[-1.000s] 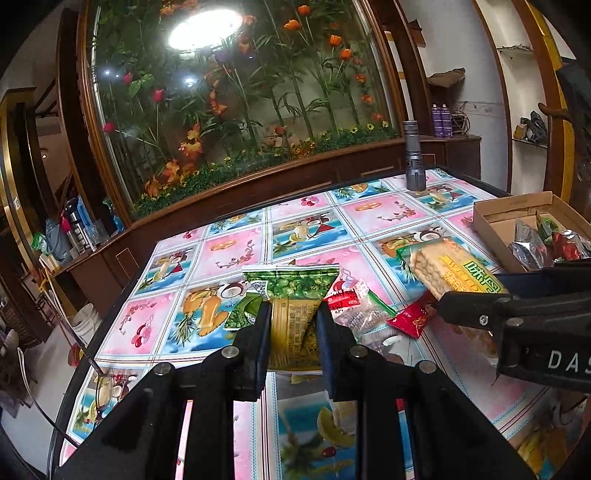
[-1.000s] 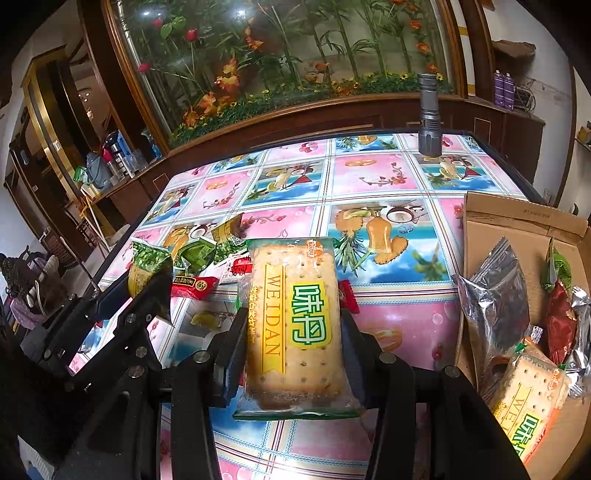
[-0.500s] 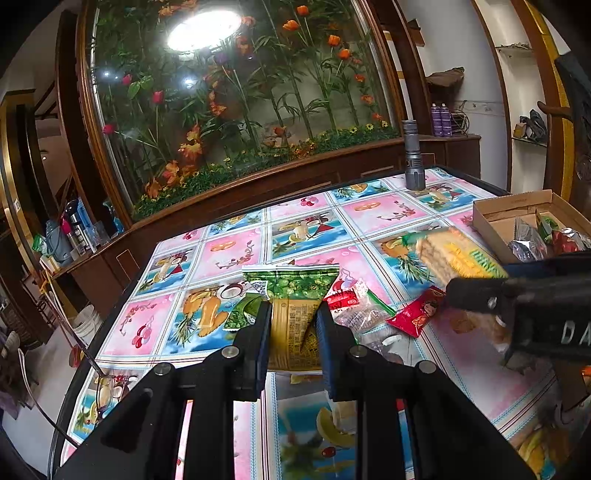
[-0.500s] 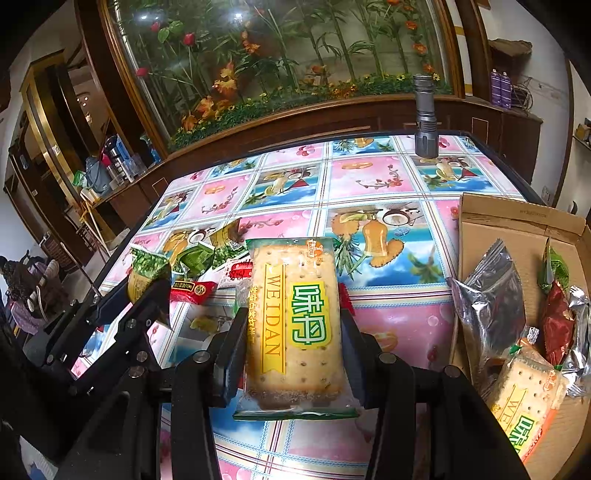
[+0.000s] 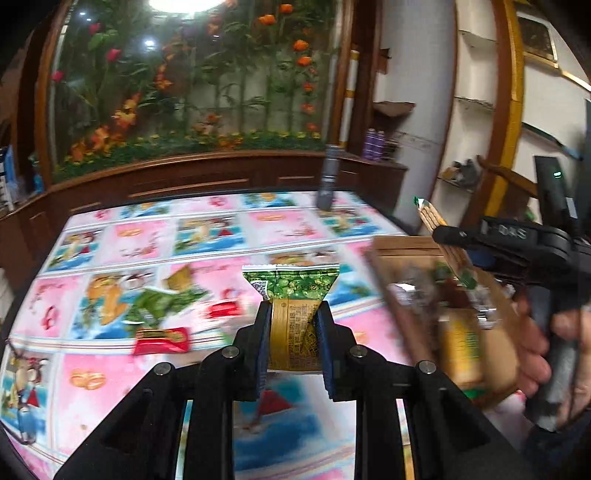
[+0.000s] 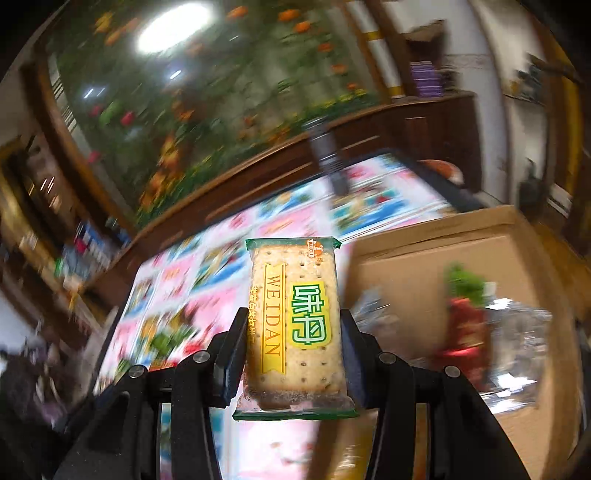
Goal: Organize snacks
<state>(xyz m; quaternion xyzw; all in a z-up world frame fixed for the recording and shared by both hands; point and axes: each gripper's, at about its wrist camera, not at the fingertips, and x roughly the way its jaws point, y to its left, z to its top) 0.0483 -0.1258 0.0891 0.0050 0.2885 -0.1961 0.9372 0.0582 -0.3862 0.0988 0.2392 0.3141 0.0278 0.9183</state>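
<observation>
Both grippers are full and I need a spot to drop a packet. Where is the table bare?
Free: the far tablecloth between the loose snacks and the grey flashlight. Crowded: the cardboard box at right, and the cloth's near left around those loose packets.

A big bright lamp (image 6: 173, 31) glares white on the glass (image 5: 184, 74). Both pictures bend round at the dark edges. The right one is smeared (the table (image 6: 207, 280) too).
</observation>
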